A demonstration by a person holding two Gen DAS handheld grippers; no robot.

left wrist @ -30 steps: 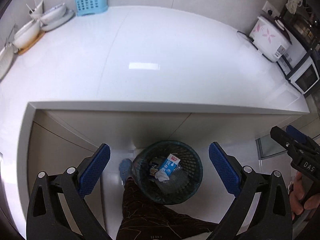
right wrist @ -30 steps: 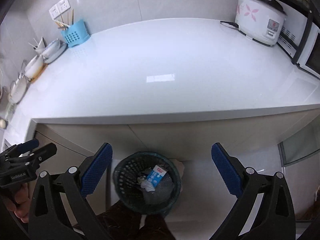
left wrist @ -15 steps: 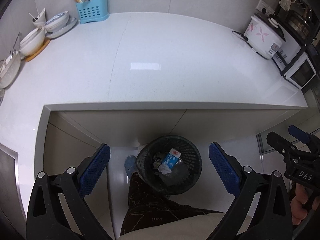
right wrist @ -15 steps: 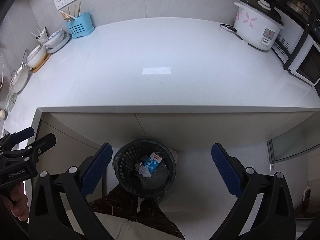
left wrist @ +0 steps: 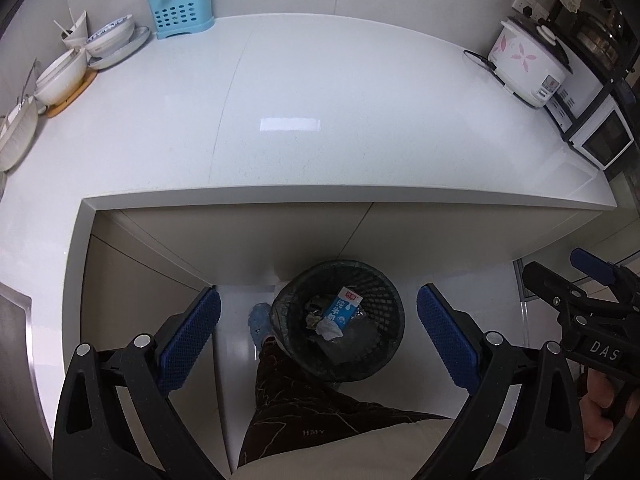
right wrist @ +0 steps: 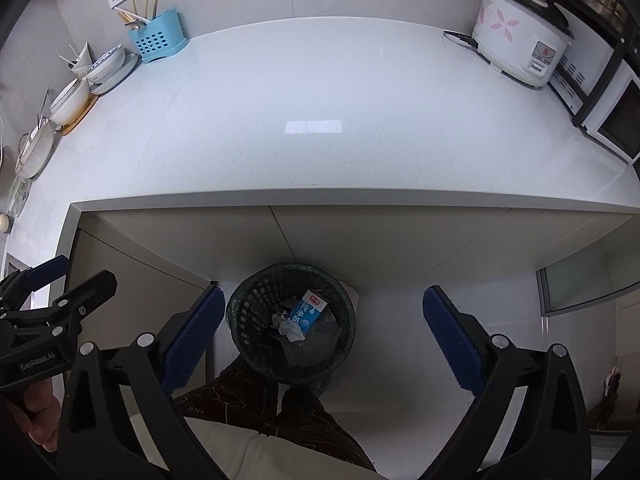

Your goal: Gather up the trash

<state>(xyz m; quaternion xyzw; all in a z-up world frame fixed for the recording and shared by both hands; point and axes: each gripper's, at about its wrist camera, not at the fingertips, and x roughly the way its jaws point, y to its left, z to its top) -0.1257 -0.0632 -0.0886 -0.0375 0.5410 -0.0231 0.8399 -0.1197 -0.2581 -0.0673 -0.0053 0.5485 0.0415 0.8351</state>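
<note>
A dark mesh waste basket (left wrist: 384, 292) (right wrist: 248, 304) stands on the floor under the counter's front edge. Inside it lie a blue-and-white milk carton (left wrist: 343, 309) (right wrist: 306, 310), a crumpled white tissue (left wrist: 329, 327) (right wrist: 292, 330) and clear plastic. My left gripper (left wrist: 318, 316) hangs open high above the basket, nothing between its blue pads. My right gripper (right wrist: 320, 314) is also open and empty above the basket. Each gripper shows at the edge of the other's view.
The white countertop (left wrist: 320, 92) carries bowls and plates (left wrist: 108, 40) at far left, a blue utensil holder (left wrist: 180, 10), a rice cooker (left wrist: 528, 64) and a microwave (left wrist: 600, 140) at right. A person's dark trouser legs (left wrist: 304, 408) and a blue slipper (left wrist: 258, 318) are beside the basket.
Both grippers have risen and drawn back from the basket, so it looks smaller and more of the counter shows. Both stay open and empty.
</note>
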